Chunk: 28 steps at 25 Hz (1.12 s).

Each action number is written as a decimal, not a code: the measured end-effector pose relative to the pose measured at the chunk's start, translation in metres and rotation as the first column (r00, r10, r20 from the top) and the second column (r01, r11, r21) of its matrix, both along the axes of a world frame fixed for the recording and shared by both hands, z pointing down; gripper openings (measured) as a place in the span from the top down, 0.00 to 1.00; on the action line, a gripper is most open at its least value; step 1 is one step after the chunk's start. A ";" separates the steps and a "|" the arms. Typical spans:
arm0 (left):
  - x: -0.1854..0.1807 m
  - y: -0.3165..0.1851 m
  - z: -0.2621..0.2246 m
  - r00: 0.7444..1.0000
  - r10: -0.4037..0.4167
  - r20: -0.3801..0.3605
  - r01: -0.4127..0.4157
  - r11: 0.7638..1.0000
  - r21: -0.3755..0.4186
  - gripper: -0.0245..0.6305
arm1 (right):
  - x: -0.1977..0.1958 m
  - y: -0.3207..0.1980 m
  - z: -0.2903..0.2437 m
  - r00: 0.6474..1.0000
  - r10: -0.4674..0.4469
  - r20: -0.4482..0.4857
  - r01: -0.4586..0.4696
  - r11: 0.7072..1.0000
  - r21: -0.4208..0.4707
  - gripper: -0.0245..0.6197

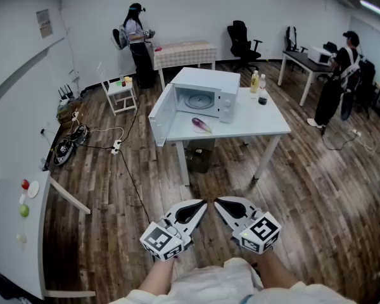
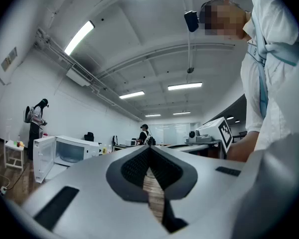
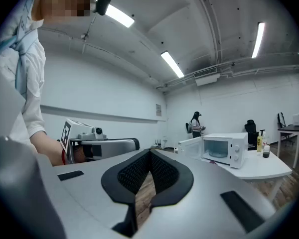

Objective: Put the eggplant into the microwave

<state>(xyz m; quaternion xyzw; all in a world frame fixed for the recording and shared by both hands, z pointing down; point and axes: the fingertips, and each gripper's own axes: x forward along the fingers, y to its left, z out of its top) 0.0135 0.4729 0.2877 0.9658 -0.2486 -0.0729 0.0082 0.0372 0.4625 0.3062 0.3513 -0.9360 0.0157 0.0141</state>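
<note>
Left tongs (image 1: 201, 204) and right tongs (image 1: 218, 202), pressed together and empty, sit bottom centre; the eggplant (image 1: 201, 125) lies slanted well above, equally far from both, before the microwave (image 1: 206, 92).

Microwave (image 1: 206, 81) distant in all views

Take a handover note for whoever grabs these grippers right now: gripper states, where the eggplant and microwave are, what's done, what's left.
Left gripper: shut, empty, held low, well short of the table.
Right gripper: shut, empty, beside the left one.
Eggplant: lying on the table, just in front of the microwave.
Microwave: door swung open.
Done: the door is open; the eggplant is untouched.
Left: step up to the table, grasp the eggplant, put it inside the microwave.
</note>
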 end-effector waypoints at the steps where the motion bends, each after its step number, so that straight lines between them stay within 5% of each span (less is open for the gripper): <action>1: -0.001 -0.001 0.000 1.000 0.001 0.000 -0.001 1.000 0.001 0.96 | -0.002 -0.001 0.000 1.000 0.000 0.000 0.000 1.000 0.001 0.91; 28: -0.032 -0.009 0.010 0.998 0.055 -0.003 -0.055 0.998 -0.018 0.96 | -0.044 -0.002 -0.001 1.000 -0.008 -0.012 0.008 0.999 0.035 0.91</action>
